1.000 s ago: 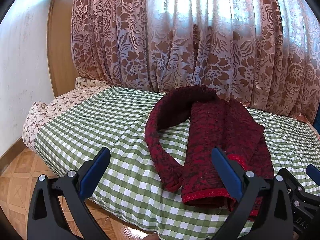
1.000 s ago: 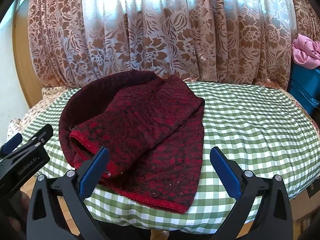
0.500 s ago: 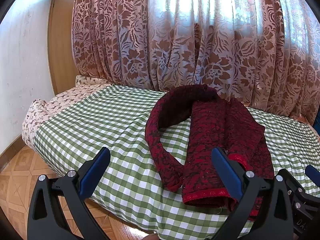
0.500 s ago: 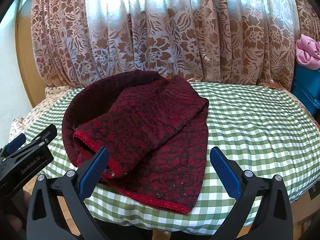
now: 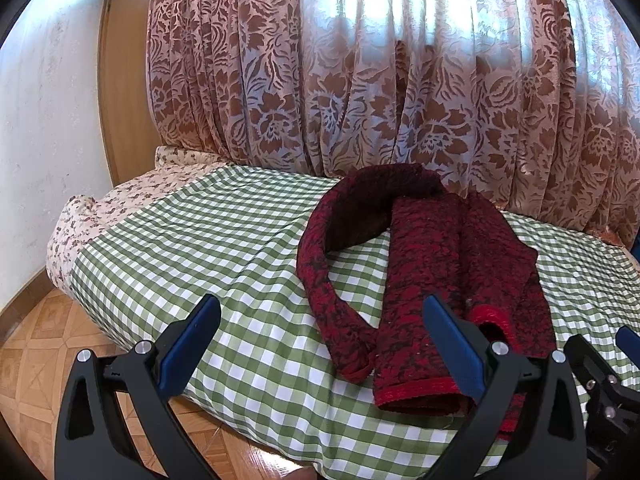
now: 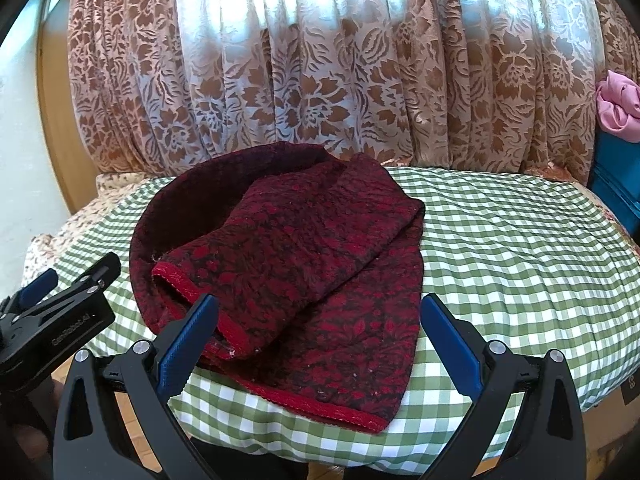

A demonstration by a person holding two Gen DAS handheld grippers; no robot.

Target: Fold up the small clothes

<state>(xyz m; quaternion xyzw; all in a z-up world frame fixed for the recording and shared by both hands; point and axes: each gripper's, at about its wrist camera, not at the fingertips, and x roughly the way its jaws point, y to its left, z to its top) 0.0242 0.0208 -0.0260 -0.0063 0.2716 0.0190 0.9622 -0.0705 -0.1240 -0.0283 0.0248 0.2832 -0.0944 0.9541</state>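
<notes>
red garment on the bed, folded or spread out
Partly folded: the red garment is doubled over itself, while one sleeve trails loose on the checked cover.

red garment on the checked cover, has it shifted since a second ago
No. The red garment keeps the same folds and the same spot on the checked cover; only the right wrist view drifts slightly.

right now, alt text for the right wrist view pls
A dark red patterned garment lies partly folded on a green checked bedcover. The open right claw hangs at its near hem, floral curtains behind.
</notes>
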